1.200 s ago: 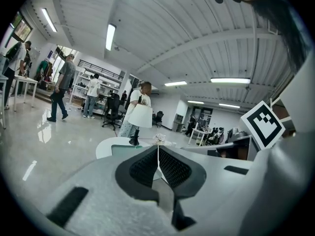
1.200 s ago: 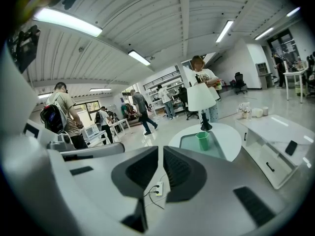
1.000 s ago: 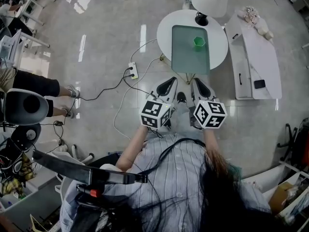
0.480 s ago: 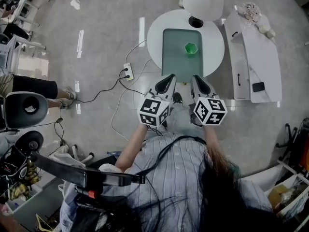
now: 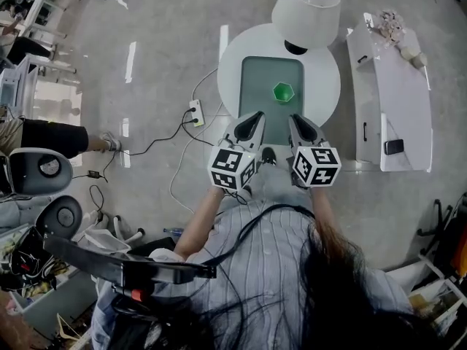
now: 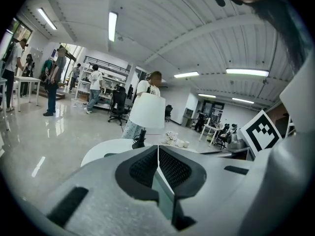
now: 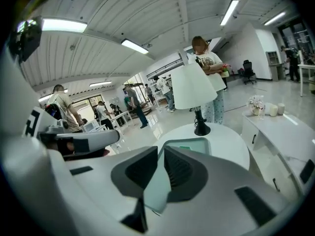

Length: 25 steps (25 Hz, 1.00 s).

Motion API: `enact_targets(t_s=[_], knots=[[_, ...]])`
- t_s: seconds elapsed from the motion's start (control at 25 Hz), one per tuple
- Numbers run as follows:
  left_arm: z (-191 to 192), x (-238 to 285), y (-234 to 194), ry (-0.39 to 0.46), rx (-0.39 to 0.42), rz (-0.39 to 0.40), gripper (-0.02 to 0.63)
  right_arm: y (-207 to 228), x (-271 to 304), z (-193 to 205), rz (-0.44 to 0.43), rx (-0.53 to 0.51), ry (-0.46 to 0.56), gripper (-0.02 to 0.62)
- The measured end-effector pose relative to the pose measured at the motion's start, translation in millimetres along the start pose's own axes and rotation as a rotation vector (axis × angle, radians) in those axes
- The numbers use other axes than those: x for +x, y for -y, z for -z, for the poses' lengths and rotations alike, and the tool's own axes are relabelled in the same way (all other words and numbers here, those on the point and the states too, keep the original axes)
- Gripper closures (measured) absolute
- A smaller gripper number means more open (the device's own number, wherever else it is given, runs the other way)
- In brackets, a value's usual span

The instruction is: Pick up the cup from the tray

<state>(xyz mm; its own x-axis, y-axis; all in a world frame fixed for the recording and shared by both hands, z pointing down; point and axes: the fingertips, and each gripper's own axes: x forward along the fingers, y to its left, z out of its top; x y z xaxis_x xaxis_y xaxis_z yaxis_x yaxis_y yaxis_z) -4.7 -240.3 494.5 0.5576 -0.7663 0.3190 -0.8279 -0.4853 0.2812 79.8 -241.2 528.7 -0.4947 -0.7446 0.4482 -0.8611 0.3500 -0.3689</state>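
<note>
The round white surface (image 5: 326,86) carries a grey-green tray (image 5: 257,86) at its middle. A white-shaded lamp (image 5: 306,6) stands just beyond the tray's far edge. The left claw (image 5: 254,119) and right claw (image 5: 297,121) hover at the tray's near edge, each pressed together and empty. The green cup (image 5: 282,92) stands upright inside the tray, right of its middle, apart from both claws.

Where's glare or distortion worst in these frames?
Head view: ceiling-light streaks glare on the glossy floor left of the round table; the green cup is glare-free and distinct. Left and right gripper views: heavy fisheye bending, black vignetted corners.
</note>
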Motion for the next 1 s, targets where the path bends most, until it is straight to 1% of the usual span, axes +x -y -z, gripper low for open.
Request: enact_targets(t_s=[0.16, 0.4, 0.48, 0.6, 0.72, 0.8, 1.0], knots=[[-5.1, 22.9, -4.5, -0.004, 0.008, -0.012, 0.591, 9.0, 17.2, 0.8, -0.056, -0.036, -0.035, 0.545], [-4.9, 53.3, -13.5, -0.018, 0.033, -0.013, 0.591, 30.4, 40.2, 10.6, -0.06, -0.056, -0.08, 0.535], [-5.9, 60.5, -16.8, -0.02, 0.035, -0.014, 0.591, 34.0, 47.8, 14.1, -0.072, -0.064, -0.087, 0.505], [-5.9, 68.8, -19.3, -0.025, 0.039, -0.008, 0.591, 39.1, 59.7, 21.7, -0.098, -0.053, -0.113, 0.432], [-2.3, 72.8, -20.3, -0.04, 0.042, 0.0, 0.591, 44.4, 70.3, 33.8, -0.093, -0.05, -0.154, 0.349], [0.0, 75.1, -21.8, -0.049, 0.045, 0.009, 0.591, 46.1, 77.4, 43.3, -0.077, -0.071, -0.188, 0.326], [3.0, 82.8, -25.4, -0.069, 0.04, 0.044, 0.591, 51.2, 97.2, 65.6, -0.043, -0.144, -0.258, 0.304]])
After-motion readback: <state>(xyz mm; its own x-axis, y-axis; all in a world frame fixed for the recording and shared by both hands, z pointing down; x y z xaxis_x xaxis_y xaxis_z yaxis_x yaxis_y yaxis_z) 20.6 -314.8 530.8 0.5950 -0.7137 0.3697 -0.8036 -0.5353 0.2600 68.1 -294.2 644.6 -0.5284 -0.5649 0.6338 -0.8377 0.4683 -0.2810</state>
